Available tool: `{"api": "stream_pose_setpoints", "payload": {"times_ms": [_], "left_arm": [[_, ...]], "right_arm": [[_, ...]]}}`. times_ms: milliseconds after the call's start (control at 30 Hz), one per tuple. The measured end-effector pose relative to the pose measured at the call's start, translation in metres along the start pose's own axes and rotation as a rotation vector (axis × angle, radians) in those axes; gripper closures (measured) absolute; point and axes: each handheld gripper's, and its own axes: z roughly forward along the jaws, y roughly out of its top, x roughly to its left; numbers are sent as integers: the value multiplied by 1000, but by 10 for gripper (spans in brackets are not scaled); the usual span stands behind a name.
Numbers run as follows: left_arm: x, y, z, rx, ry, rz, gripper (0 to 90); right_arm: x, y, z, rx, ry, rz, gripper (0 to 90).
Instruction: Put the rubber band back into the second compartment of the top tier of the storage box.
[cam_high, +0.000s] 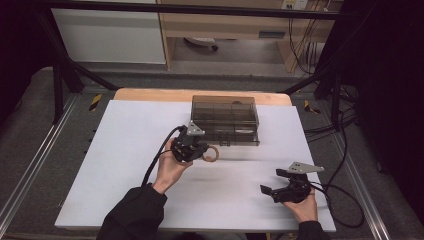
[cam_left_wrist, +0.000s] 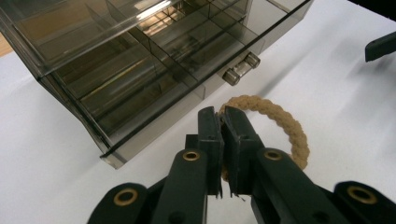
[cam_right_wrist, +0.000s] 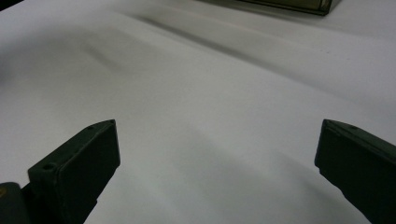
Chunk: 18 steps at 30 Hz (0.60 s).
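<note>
A white sheet covers the wooden table (cam_high: 150, 95), which stands inside a dark frame with grey floor around it and cables trailing at the right. Toward the far edge sits a smoked, transparent plastic organiser box (cam_high: 225, 120) with divided compartments and a small clear latch (cam_left_wrist: 240, 68) on its front.

The left gripper (cam_high: 199, 151) is just in front of that box, its jaws pinched tight on a tan braided rope ring (cam_left_wrist: 280, 126). In the left gripper view the pads clamp one short stretch of the ring's rim, and the rest of the loop hangs free to the side, close to the latch and the box's front wall. The right gripper (cam_high: 274, 184) rests near the table's near right corner, well apart from the box, its jaws spread wide with nothing between them and only bare sheet beneath.

The likely aim is to put the ring into a compartment. The main risk is the thin edge grip: the soft rope can twist or slip out if the free loop brushes the front wall or snags the latch. Whether the lid is fully clear of the compartments is hard to tell; if it is not, the ring would strike it. A one-handed push could also slide the light box, since the other gripper is not steadying it.
</note>
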Motion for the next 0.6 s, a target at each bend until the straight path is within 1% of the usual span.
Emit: {"api": "stream_pose_setpoints", "payload": {"times_ms": [433, 600], "left_arm": [[3, 16, 5, 5, 16, 5, 849], [2, 23, 6, 4, 19, 10, 849]], "right_arm": [[0, 0, 0, 0, 1, -1, 7], [0, 0, 0, -1, 1, 1, 7]]}}
